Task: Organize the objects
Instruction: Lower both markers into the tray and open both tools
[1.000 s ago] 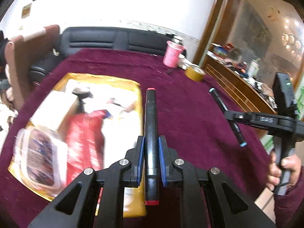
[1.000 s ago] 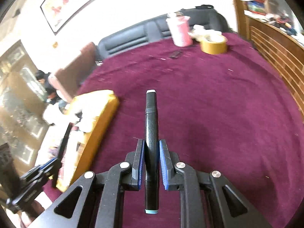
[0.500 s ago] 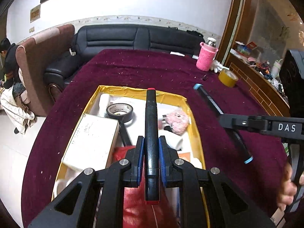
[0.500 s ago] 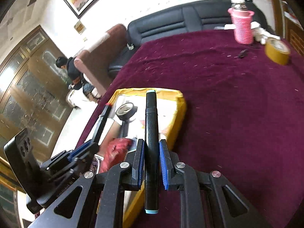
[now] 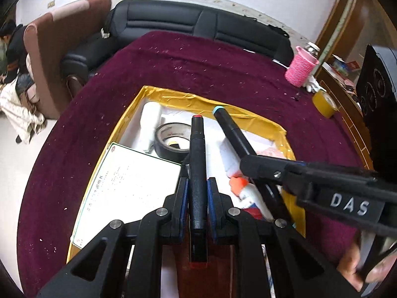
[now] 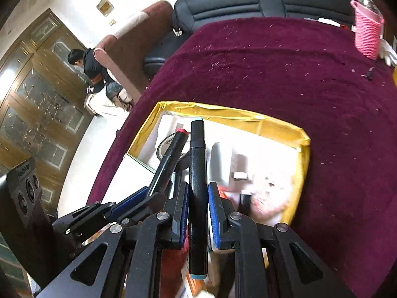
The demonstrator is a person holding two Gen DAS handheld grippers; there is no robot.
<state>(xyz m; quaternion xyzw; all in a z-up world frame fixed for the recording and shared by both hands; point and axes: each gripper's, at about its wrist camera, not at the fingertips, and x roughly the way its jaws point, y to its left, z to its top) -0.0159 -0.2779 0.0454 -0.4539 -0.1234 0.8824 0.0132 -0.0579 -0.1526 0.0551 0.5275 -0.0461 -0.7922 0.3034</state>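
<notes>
1. Left gripper (image 5: 197, 191): clenched on red-capped marker (image 5: 197, 164), held lengthwise over the yellow-lined box (image 5: 211, 100), seemingly ready for dropping in
2. Right gripper (image 6: 197, 198): clamped on blue-capped marker (image 6: 197, 173), angled over the same box just beside the left, probably for the same purpose
3. Box contents: black tape roll (image 5: 171, 141), white carton (image 5: 129, 186), red packet and small white items, leaving little bare floor beneath the markers
4. Maroon tablecloth (image 5: 198, 67): pink knitted cup (image 5: 300, 70) and yellow tape roll (image 5: 323, 104), well apart from the box
</notes>
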